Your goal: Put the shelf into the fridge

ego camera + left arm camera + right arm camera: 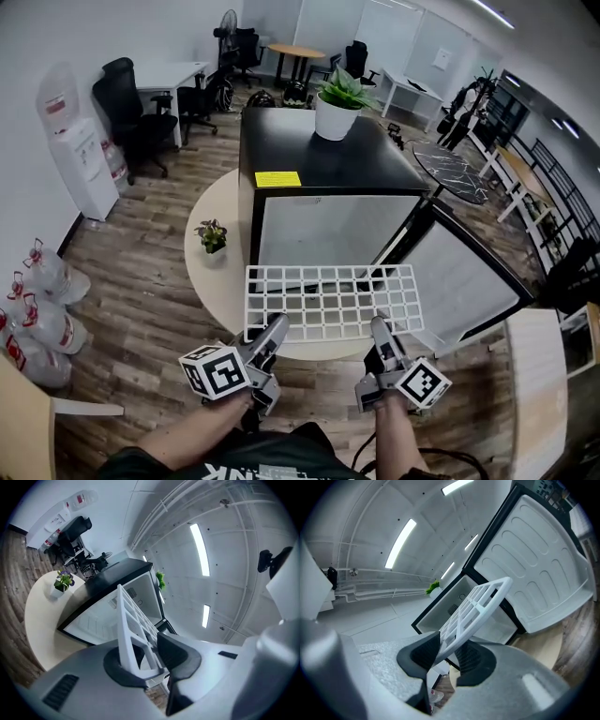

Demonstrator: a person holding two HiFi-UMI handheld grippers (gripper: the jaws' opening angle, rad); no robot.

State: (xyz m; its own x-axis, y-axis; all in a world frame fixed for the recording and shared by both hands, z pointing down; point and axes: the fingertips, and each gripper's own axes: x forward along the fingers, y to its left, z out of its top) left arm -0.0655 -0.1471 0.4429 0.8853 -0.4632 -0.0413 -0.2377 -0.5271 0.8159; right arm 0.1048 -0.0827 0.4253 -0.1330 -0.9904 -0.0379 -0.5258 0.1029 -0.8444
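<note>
Claws clamping shelf, fridge open ahead, plant atop

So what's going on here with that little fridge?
A person holds a white grid shelf level by its near edge, the left claw and right claw each clamped on it. The small black fridge stands just ahead, its door swung open. The shelf's far edge is at the opening, not yet slid in.
</note>
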